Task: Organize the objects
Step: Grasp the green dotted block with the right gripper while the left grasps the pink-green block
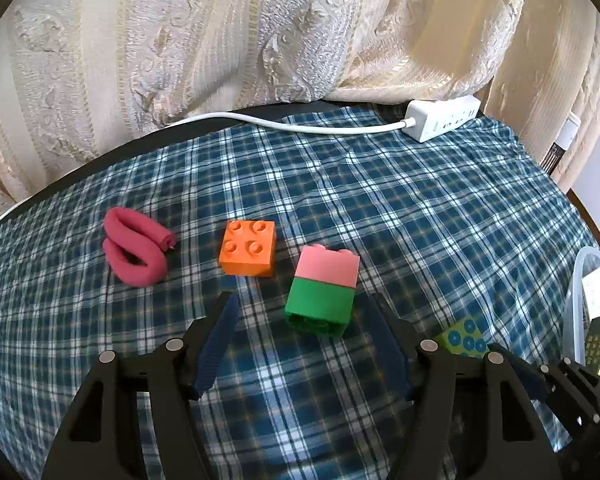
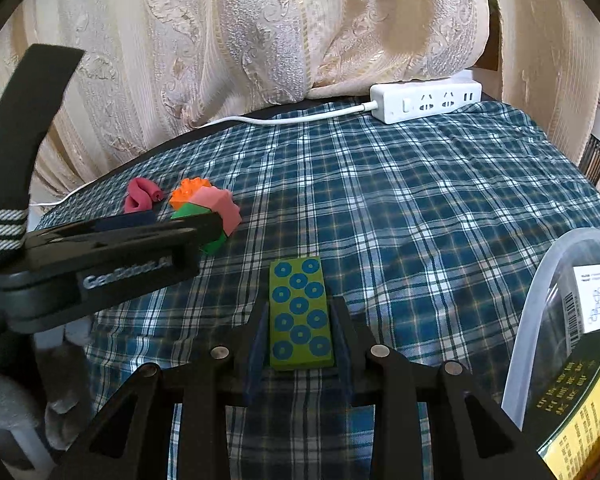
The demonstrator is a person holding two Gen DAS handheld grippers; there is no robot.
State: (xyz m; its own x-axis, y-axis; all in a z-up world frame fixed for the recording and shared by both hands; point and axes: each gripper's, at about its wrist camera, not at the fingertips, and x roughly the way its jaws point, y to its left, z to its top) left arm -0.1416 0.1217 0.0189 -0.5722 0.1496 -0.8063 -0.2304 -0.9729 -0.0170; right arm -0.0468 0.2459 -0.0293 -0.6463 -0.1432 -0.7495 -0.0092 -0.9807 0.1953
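Note:
A pink-and-green brick stack [image 1: 322, 290] lies tipped on the plaid cloth, between the fingers of my open left gripper [image 1: 300, 312], nearer the right finger. An orange brick [image 1: 248, 254] and a curled red piece [image 1: 134, 246] lie beyond to the left. My right gripper [image 2: 300, 336] is shut on a green block with blue dots [image 2: 300, 316], its fingers pressed to both long sides. That block also shows in the left wrist view [image 1: 464, 338]. The stack [image 2: 216, 208], orange brick [image 2: 188, 194] and red piece [image 2: 140, 196] show far left in the right wrist view, partly behind my left gripper.
A clear plastic tub [image 2: 540, 304] with boxes inside stands at the right edge; it also shows in the left wrist view [image 1: 580, 300]. A white power strip [image 2: 426, 102] with its cable lies at the back of the cloth. A patterned curtain [image 1: 220, 40] hangs behind.

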